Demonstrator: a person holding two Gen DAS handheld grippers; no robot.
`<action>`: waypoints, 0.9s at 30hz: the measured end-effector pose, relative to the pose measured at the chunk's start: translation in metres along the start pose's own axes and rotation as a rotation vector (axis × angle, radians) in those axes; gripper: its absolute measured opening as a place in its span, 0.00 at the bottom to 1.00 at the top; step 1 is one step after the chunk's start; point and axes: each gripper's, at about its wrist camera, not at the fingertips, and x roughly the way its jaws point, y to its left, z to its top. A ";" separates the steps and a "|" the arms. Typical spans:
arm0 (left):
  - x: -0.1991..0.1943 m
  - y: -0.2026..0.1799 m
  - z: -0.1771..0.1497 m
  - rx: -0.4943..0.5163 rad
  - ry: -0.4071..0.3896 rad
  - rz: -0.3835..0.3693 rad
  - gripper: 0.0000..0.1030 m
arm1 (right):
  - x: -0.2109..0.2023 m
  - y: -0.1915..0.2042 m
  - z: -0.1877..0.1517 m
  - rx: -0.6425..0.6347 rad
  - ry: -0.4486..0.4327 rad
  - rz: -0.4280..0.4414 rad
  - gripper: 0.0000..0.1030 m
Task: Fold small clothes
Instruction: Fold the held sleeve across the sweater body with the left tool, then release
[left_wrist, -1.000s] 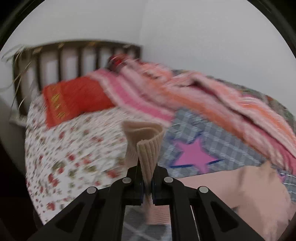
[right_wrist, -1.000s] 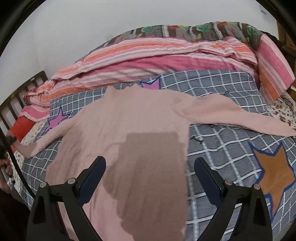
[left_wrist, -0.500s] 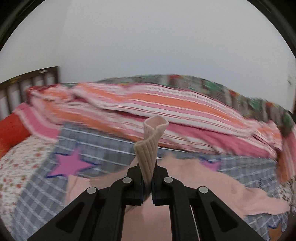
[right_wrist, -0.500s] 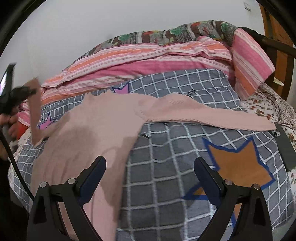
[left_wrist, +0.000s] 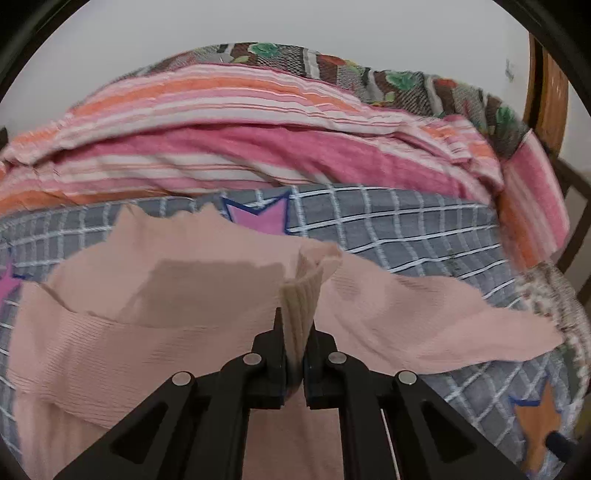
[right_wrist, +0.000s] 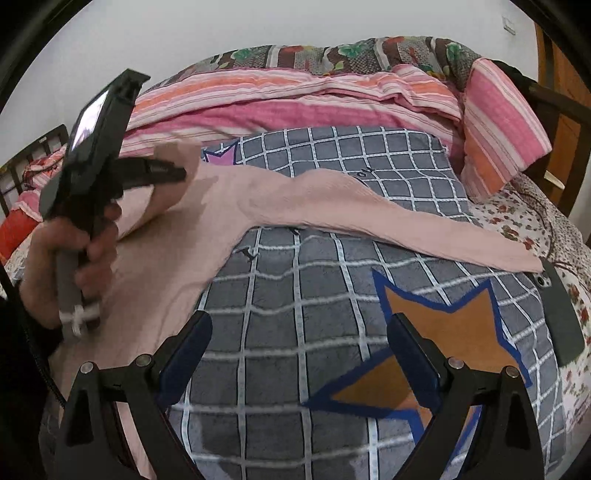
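Note:
A pale pink knit sweater (right_wrist: 192, 236) lies spread on a grey checked blanket (right_wrist: 332, 155). My left gripper (left_wrist: 294, 347) is shut on the ribbed cuff of its left sleeve (left_wrist: 301, 295) and holds it up over the sweater's body (left_wrist: 207, 280). In the right wrist view the left gripper (right_wrist: 181, 173) shows at the left, held in a hand, with the sleeve draped below it. The other sleeve (right_wrist: 424, 225) lies stretched out to the right. My right gripper (right_wrist: 299, 350) is open and empty above the blanket, right of the sweater.
A striped pink and orange quilt (right_wrist: 295, 99) is piled along the far side by the wall. A dark phone (right_wrist: 561, 317) lies at the bed's right edge. A wooden chair (left_wrist: 550, 88) stands at the far right. An orange star (right_wrist: 443, 321) marks the blanket.
My left gripper has swung right with the cuff, carrying the sleeve from the bed's left side over the sweater's body. The right gripper has drifted right, off the sweater, over the blanket.

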 end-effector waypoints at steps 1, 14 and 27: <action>-0.001 0.001 0.001 -0.019 0.001 -0.034 0.13 | 0.002 0.001 0.003 0.003 -0.002 0.006 0.92; -0.056 0.142 -0.010 -0.058 -0.045 0.227 0.75 | 0.061 0.050 0.063 -0.006 0.018 0.184 0.49; -0.095 0.247 -0.045 -0.192 -0.027 0.232 0.75 | 0.155 0.103 0.088 -0.101 0.191 0.111 0.05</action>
